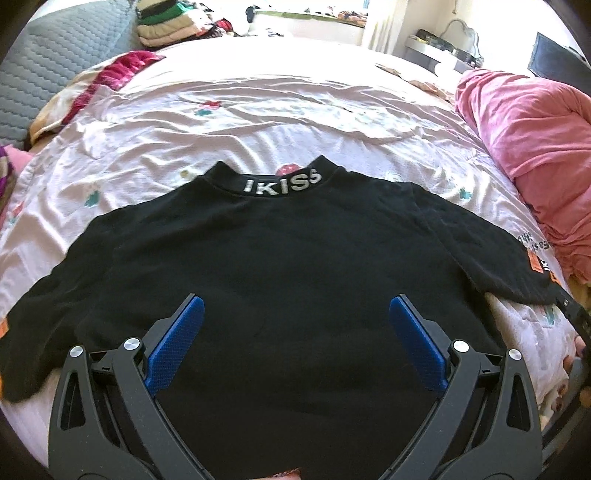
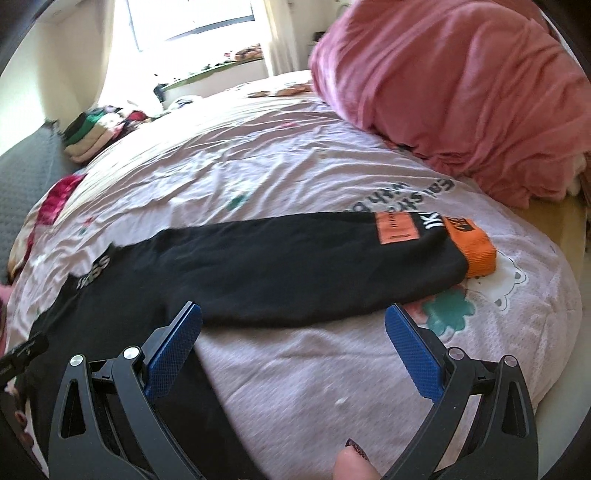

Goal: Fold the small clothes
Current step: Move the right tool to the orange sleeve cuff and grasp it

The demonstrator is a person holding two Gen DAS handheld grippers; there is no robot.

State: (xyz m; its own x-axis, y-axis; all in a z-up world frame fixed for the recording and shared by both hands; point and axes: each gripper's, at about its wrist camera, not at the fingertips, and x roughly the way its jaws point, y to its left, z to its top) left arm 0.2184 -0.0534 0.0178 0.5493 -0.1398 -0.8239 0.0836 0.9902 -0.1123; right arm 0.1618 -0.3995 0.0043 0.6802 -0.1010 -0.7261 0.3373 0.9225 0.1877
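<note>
A small black sweater (image 1: 266, 266) lies flat on the bed, its collar with white lettering (image 1: 282, 184) pointing away from me. My left gripper (image 1: 295, 310) hovers open over the lower body of the sweater, blue pads wide apart, nothing between them. In the right wrist view the sweater's right sleeve (image 2: 314, 266) stretches out to the right and ends in an orange cuff (image 2: 476, 254) beside an orange patch (image 2: 397, 229). My right gripper (image 2: 293, 317) is open just in front of that sleeve's near edge, holding nothing.
The bed has a wrinkled pale pink printed sheet (image 1: 258, 110). A bulky pink blanket (image 2: 461, 85) is heaped at the right. Folded clothes (image 1: 166, 26) are stacked at the far left corner next to a grey quilted cover (image 1: 55, 62). A fingertip (image 2: 354, 461) shows at the bottom.
</note>
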